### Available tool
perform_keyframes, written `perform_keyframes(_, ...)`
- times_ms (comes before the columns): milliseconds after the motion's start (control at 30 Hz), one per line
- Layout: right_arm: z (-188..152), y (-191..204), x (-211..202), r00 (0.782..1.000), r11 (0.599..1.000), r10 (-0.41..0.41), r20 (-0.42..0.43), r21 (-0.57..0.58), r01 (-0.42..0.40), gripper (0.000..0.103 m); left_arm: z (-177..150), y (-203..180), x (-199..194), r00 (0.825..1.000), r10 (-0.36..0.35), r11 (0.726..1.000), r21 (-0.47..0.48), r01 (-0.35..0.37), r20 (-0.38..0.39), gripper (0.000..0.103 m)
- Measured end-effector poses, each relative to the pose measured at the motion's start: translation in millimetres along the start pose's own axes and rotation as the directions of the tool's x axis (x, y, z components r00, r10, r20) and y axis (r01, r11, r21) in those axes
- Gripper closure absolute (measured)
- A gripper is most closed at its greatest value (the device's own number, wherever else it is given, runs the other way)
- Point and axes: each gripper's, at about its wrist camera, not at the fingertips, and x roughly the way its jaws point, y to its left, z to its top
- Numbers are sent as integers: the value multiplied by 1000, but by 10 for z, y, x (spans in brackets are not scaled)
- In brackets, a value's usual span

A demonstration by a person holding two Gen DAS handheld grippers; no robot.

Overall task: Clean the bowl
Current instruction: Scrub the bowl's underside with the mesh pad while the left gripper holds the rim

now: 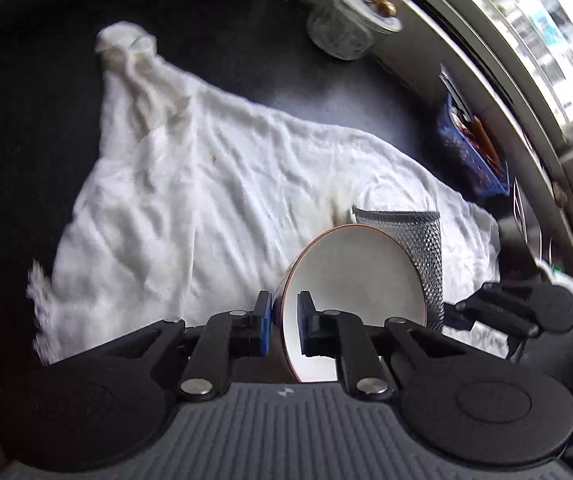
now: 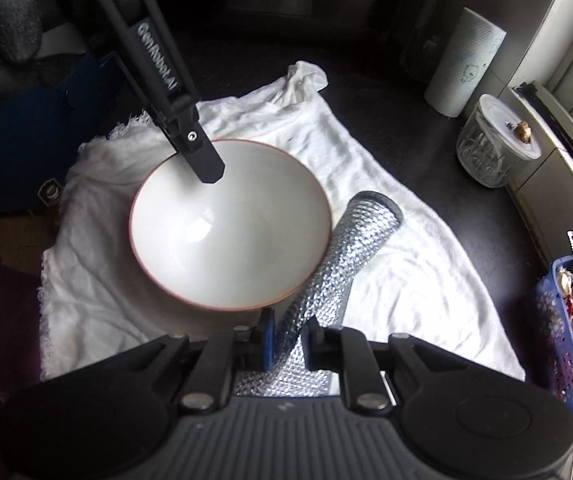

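Over the white towel [image 2: 406, 264], left tongs [image 1: 284, 320] pinch the bowl [image 2: 230, 224] rim; right tongs [image 2: 288, 338] pinch the silver scrubber [image 2: 338, 256].

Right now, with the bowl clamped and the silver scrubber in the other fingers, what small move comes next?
Probably swing the silver scrubber over the rim into the bowl. The left gripper pinches the rim, holding it steady on the white towel, while the right gripper holds the scrubber just outside the bowl's wall.

Daylight from the window [image 1: 546, 40] at upper right blows out there; the dark counter [image 1: 26, 120] sinks into shadow, edges bend, cloth [image 1: 206, 200] fringe blurs.
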Motion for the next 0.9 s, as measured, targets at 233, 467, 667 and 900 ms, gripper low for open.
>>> perform_keyframes(233, -22, 120, -19, 999, 999, 34, 20, 30, -35, 87, -235, 52, 20, 1000, -23, 992, -123, 23, 1, 90)
perform_keyframes(467, -26, 226, -27, 998, 998, 56, 25, 23, -56, 87, -383, 17, 8, 1000, -28, 979, -204, 30, 13, 88)
perform_keyframes(667, -51, 140, -24, 998, 997, 56, 27, 55, -58, 87, -316, -87, 16, 1000, -12, 994, -111, 8, -28, 81)
perform_keyframes(900, -49, -91, -69, 999, 997, 4, 35, 80, -7, 87, -6, -92, 36, 999, 44, 995, 86, -43, -12, 75)
